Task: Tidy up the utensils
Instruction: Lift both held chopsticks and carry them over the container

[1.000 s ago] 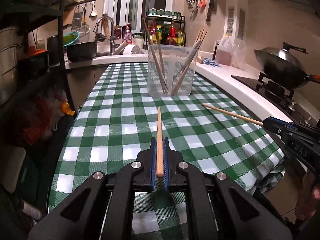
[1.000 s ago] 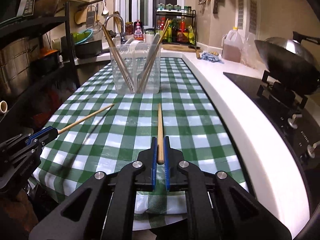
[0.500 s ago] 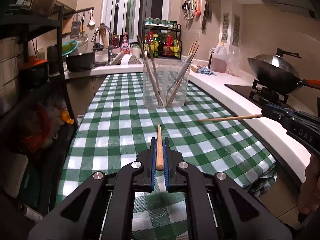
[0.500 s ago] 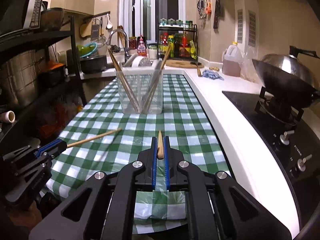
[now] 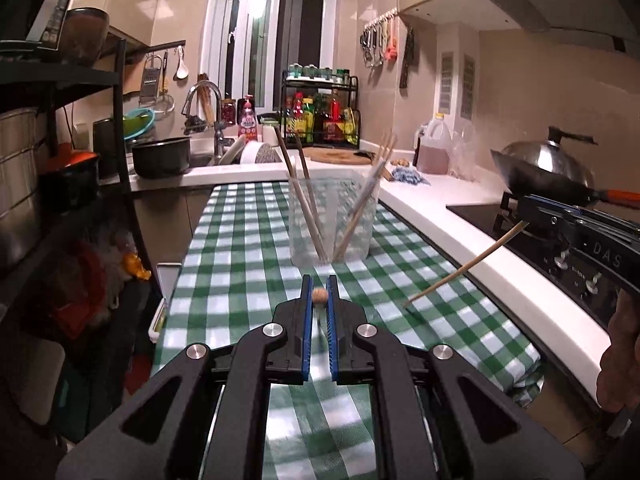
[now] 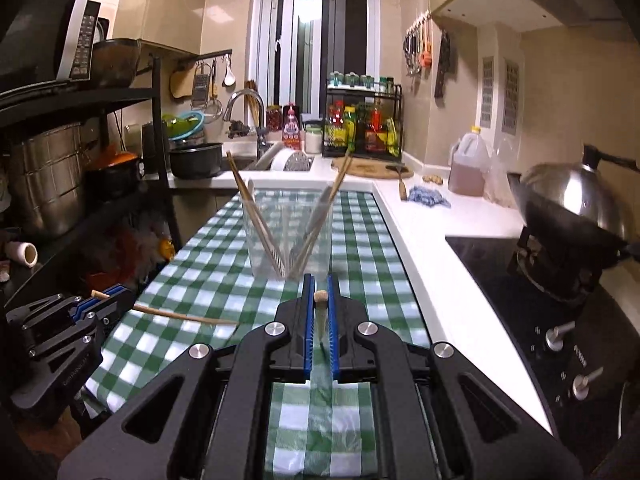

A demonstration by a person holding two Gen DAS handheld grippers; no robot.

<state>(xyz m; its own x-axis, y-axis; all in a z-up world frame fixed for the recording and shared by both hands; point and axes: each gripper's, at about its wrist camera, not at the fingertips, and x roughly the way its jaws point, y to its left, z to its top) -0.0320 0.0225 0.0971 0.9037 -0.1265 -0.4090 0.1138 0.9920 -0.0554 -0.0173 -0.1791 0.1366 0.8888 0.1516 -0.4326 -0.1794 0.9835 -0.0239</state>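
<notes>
Checked tablecloth, clear holder ahead, left tongs and right tongs each clamping a downward-tilted chopstick.

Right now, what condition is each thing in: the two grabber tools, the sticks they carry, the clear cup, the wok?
Left gripper: shut on a chopstick, seen end-on.
Right gripper: shut on a second chopstick, tip angled down toward the tablecloth.
Clear container: upright, holding several leaning chopsticks.
Wok: on the stove, lid on.
</notes>
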